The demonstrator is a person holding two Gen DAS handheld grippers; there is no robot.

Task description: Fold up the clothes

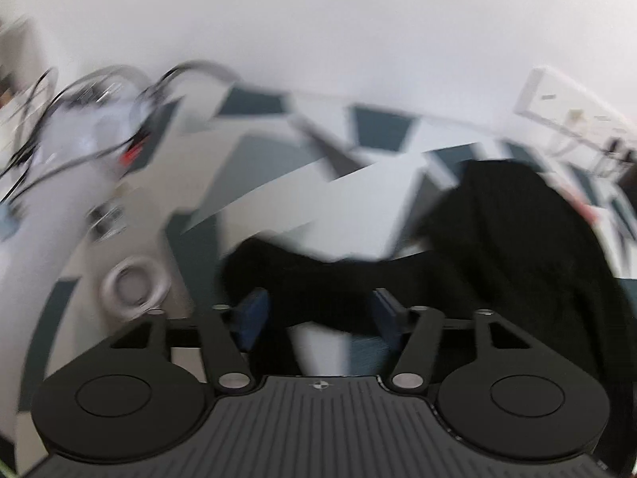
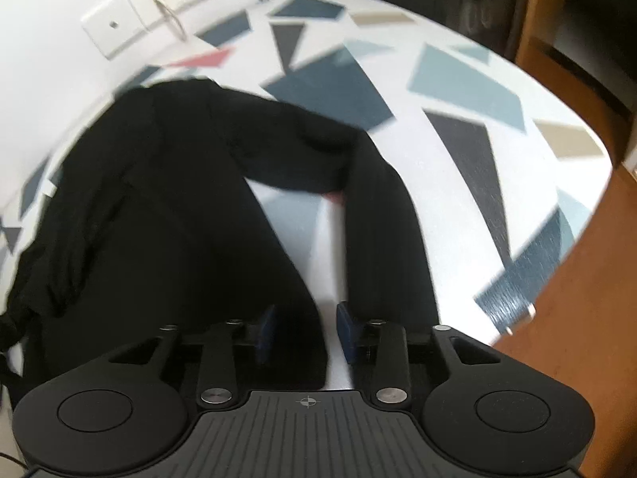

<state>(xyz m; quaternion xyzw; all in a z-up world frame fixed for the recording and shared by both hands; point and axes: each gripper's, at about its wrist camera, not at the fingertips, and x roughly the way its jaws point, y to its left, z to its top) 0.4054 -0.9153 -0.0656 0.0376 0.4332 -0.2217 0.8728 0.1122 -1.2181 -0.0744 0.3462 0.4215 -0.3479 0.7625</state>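
A black garment [image 2: 167,207] lies crumpled on a table covered in a white cloth with blue, grey and red triangles [image 2: 458,167]. In the left wrist view the garment [image 1: 517,239] stretches from the right to between my fingers. My left gripper [image 1: 320,312] is open, with a black fold of the garment lying between its blue pads. My right gripper [image 2: 305,332] is open, and a black fold sits against its left pad [image 2: 267,328]. A long sleeve-like strip [image 2: 382,231] runs just right of the right pad.
Cables and a device with a red part [image 1: 131,151] lie at the table's far left, with a grey ring [image 1: 133,288] nearer. A white wall with socket plates [image 2: 131,20] is behind. The table's right edge [image 2: 557,263] drops to a brown wooden floor.
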